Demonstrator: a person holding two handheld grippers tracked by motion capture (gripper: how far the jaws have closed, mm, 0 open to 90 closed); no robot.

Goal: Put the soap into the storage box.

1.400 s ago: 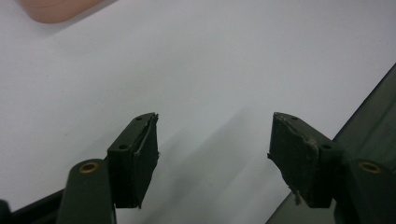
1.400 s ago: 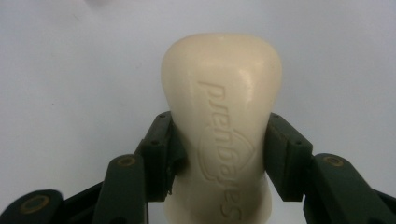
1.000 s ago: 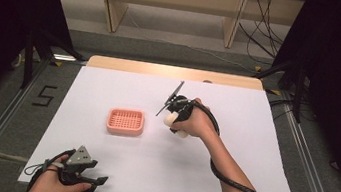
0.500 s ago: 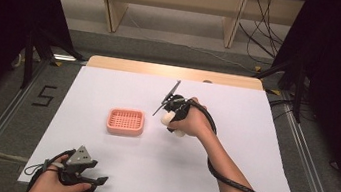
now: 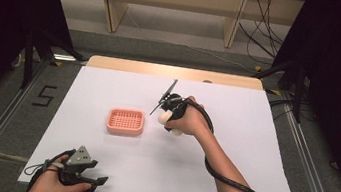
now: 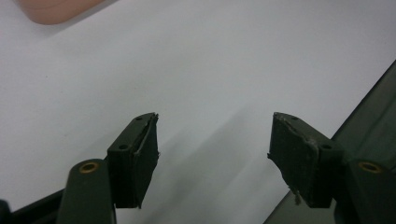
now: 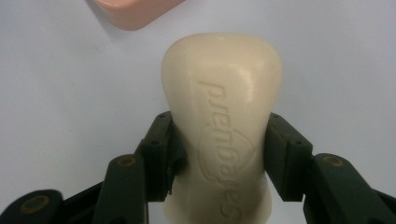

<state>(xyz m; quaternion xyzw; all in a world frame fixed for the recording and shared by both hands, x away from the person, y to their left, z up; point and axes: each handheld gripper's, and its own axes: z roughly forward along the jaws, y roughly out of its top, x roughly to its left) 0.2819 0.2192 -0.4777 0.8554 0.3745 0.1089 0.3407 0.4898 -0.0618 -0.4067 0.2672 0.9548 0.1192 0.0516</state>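
Right hand-held gripper [image 7: 219, 154] clamped on the soap bar [image 7: 222, 107]. Keep it level, carry it over the pink soap dish [image 5: 125, 121], lower gently. Left hand-held gripper [image 6: 212, 154] jaws apart, idle.

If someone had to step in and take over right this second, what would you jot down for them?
Right gripper: shut on the bar of soap, jaws pressing its two sides, just right of the pink soap dish in the high view.
Left gripper: open, holding nothing, low over the white table at its near left corner.
Soap dish: mid-table, nothing in it that I can see.
Done: soap is gripped.
Left, most likely: carry the soap over the dish, set it down inside and open the jaws. The left gripper could steady the dish if it slides.
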